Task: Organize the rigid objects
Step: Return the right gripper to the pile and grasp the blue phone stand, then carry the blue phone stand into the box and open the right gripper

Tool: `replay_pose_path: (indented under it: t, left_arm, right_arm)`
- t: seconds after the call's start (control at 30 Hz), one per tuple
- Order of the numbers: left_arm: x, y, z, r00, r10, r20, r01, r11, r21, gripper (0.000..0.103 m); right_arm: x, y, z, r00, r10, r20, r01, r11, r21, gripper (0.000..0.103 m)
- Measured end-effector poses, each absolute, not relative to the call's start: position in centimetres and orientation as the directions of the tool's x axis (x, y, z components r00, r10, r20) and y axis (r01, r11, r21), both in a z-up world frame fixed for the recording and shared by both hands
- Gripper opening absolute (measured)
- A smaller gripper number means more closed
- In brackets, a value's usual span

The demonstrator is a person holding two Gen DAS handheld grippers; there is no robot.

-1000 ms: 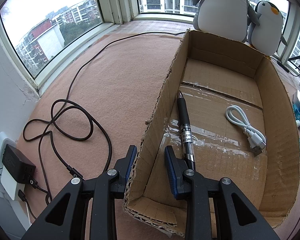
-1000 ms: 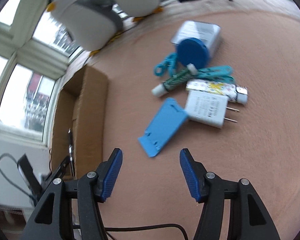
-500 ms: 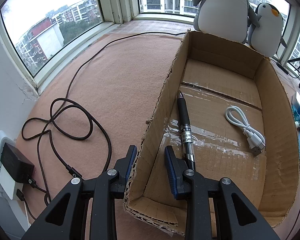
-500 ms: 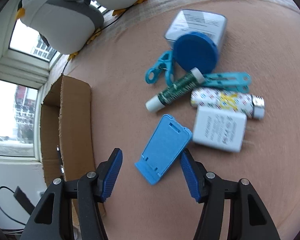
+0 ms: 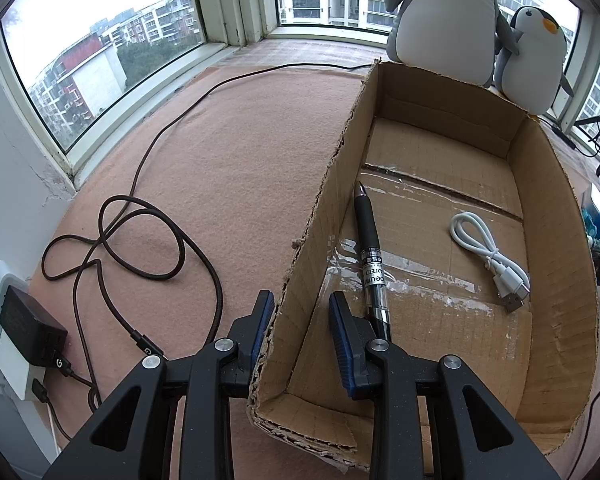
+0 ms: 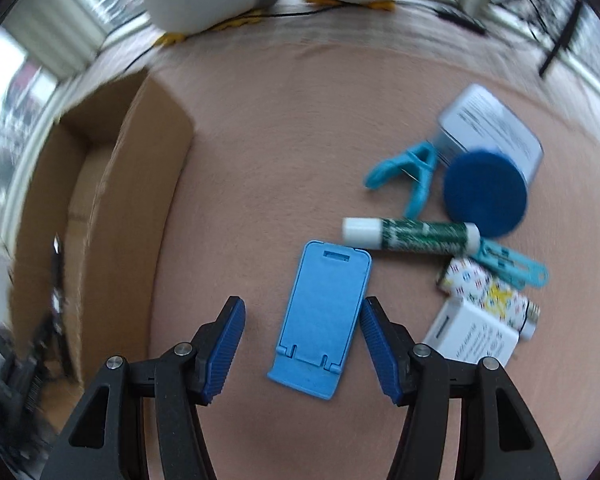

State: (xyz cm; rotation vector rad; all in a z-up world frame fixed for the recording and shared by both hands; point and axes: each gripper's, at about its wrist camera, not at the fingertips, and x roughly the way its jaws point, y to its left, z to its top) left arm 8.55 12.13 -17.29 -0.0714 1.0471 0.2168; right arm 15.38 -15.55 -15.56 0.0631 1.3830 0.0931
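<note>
Centre the wide-open, empty right gripper (image 6: 302, 350) over the flat blue plastic phone stand (image 6: 323, 316), then close on its long edges, left gripper (image 5: 302, 326) steadying the brown cardboard box wall (image 5: 320, 232) between narrowly parted fingers.

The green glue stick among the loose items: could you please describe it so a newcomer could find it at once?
Right of the cardboard box, loose items lie clustered on the pink carpet. The glue stick lies crosswise just beyond the blue phone stand. It is the only green tube, with white ends.
</note>
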Motion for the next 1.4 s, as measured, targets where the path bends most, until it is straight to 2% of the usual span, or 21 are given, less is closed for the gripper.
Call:
replay_pose_path:
  t: [0.07,0.13,0.2,0.3,0.67,0.9,1.13,1.4]
  left_arm:
    - [8.6,12.1,-17.3,0.481,0.144,-0.865,-0.21,0.977,0.046,0.031]
    - [8.5,12.1,-17.3,0.482,0.144,-0.864,-0.212,0.976,0.044,0.031]
    - [8.5,12.0,-17.3,0.482,0.145,-0.864,-0.213,0.976,0.045,0.031]
    - [8.5,12.0,-17.3,0.484,0.145,-0.863,-0.211,0.977,0.046,0.031]
    - [8.4,12.1,-17.4,0.485,0.142,-0.863,-0.21,0.977,0.043,0.031]
    - [8.3,12.2,-17.4,0.485,0.142,-0.863,-0.21,0.977,0.043,0.031]
    - [8.3,12.0,-17.4,0.486,0.145,-0.862,-0.209,0.977,0.047,0.031]
    - [8.3,11.9,-17.4,0.488,0.147,-0.86,-0.209,0.977,0.048,0.031]
  right_arm:
    - [15.0,-14.7,-15.6,0.194,0.066,-0.979,-0.092,0.995,0.049,0.054]
    - [14.3,-14.0,-15.6,0.213,0.033,-0.977,-0.16,0.987,-0.002,0.046]
    - [14.0,-14.0,-15.5,0.217,0.047,-0.975,-0.182,0.983,0.007,0.037]
    - [13.6,-14.3,-15.4,0.218,0.063,-0.974,-0.189,0.982,0.021,0.035]
    - [11.8,-16.8,-14.4,0.244,0.176,-0.954,-0.142,0.979,0.144,0.033]
    - [11.4,-17.3,-10.9,0.3,0.254,-0.919,-0.144,0.965,0.22,0.033]
    - [12.4,-13.2,-6.7,0.364,0.345,-0.865,-0.218,0.935,0.281,0.033]
    - [12.6,-8.5,-5.5,0.359,0.407,-0.84,-0.292,0.904,0.313,0.033]
